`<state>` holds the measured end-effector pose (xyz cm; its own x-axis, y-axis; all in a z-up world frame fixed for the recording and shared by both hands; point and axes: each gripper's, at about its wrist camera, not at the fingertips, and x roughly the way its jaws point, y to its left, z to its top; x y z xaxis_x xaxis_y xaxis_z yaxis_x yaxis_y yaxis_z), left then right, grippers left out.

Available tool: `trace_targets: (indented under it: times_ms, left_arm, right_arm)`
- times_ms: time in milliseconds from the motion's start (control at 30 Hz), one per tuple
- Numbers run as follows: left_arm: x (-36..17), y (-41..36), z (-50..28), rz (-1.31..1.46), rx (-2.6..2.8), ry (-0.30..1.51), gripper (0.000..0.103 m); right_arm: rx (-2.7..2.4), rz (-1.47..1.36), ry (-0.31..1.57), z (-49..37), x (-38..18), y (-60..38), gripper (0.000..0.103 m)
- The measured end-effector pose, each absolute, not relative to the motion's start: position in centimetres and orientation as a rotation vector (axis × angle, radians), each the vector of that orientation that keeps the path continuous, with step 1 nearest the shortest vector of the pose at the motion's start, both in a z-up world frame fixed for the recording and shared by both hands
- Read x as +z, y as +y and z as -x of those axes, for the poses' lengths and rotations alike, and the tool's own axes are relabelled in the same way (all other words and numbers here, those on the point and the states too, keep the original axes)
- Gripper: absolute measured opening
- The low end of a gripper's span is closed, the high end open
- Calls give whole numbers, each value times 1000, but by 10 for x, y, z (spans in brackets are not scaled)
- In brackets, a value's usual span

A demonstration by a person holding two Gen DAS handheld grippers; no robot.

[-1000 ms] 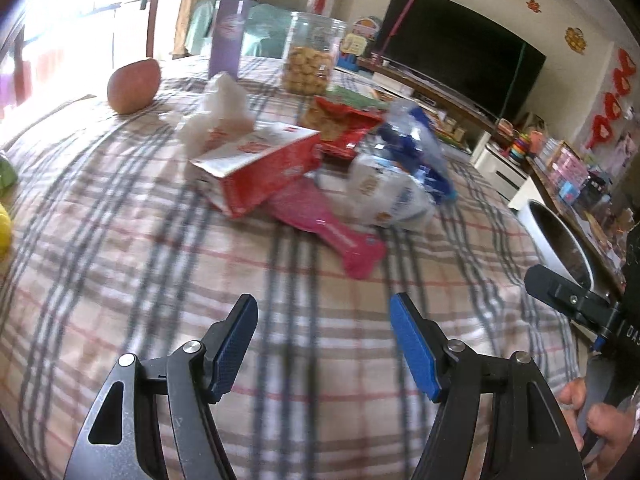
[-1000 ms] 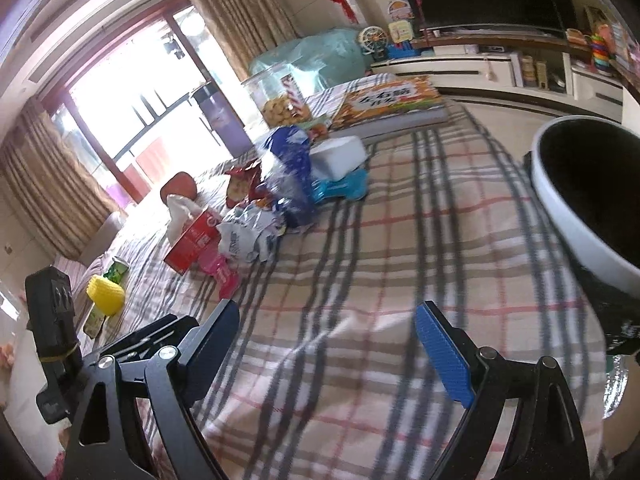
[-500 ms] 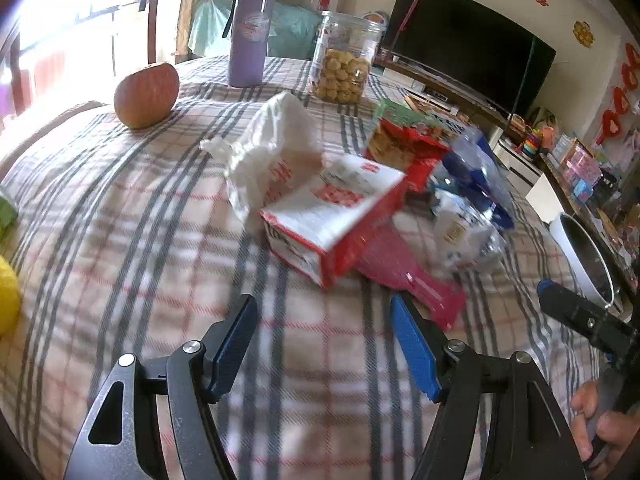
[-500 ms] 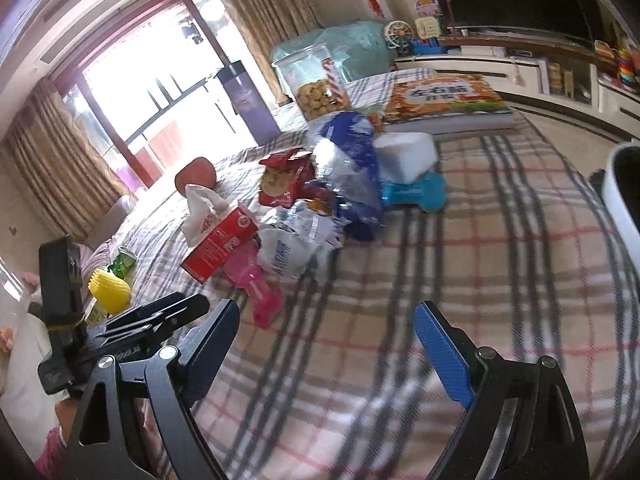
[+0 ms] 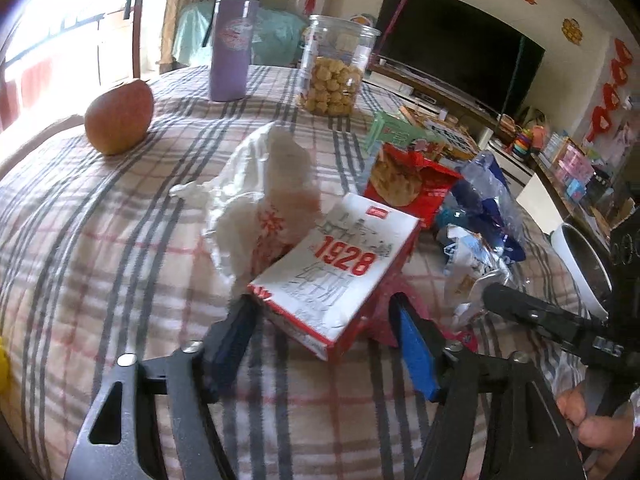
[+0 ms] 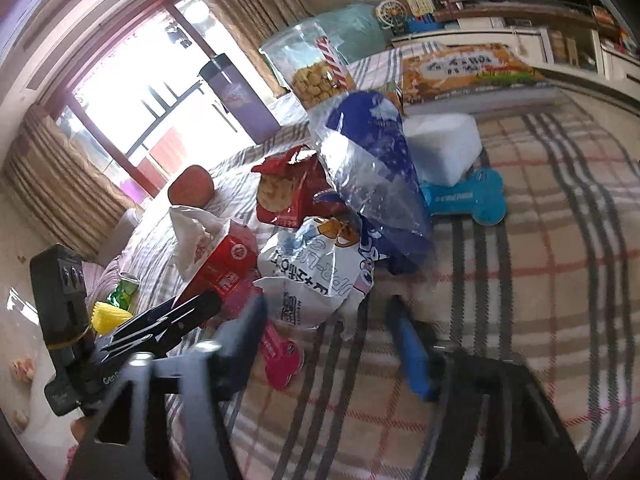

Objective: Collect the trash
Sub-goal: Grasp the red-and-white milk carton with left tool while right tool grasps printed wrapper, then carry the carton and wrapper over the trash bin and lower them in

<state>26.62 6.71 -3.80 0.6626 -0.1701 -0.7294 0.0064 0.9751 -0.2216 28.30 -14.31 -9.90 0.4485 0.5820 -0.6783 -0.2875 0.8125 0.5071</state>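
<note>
A pile of trash lies on the plaid cloth (image 5: 100,260). My left gripper (image 5: 324,340) has its jaws closing, and the near corner of a red and white carton (image 5: 340,276) marked 1928 sits between them; the pads do not press it. A crumpled white plastic bag (image 5: 260,192) sticks out behind the carton. My right gripper (image 6: 326,344) is blurred and its jaws are closing around the lower edge of a white printed snack bag (image 6: 316,276), with a gap still showing. A red snack bag (image 6: 288,188) and a blue and clear bag (image 6: 372,168) lie behind.
An apple (image 5: 120,118), a purple tumbler (image 5: 232,40) and a biscuit jar (image 5: 336,68) stand at the back. A pink bone-shaped thing (image 6: 280,356) lies under the pile, a blue one (image 6: 464,196) beside a white block (image 6: 440,148). A white-rimmed round container (image 5: 580,264) is off the table's right edge.
Both grippers have come forward to the pile. The carton's corner now lies between the left jaws and the snack bag's edge between the right jaws. Both pairs of jaws stand narrower.
</note>
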Motion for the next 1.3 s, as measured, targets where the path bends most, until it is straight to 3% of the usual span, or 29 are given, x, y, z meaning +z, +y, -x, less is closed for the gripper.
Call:
trace_targets:
  times_ms: [167,333,900,1300]
  left_arm:
    - [-38,59,-262,189,-106,829,52]
    - [-39,47,-248,186,-104,815,52]
    - [-26,-35,-210,124,-237,789,51]
    - [-27,-87,-226,91,-315,808,51]
  right_arm:
    - [578,-330,947,-271,-96,-153,20]
    - [567,-331,938,-255,-91,-177,17]
    - [444,-318,865,-212,-68,-269,15]
    - [340,-342,832,-195,-63,-323,15]
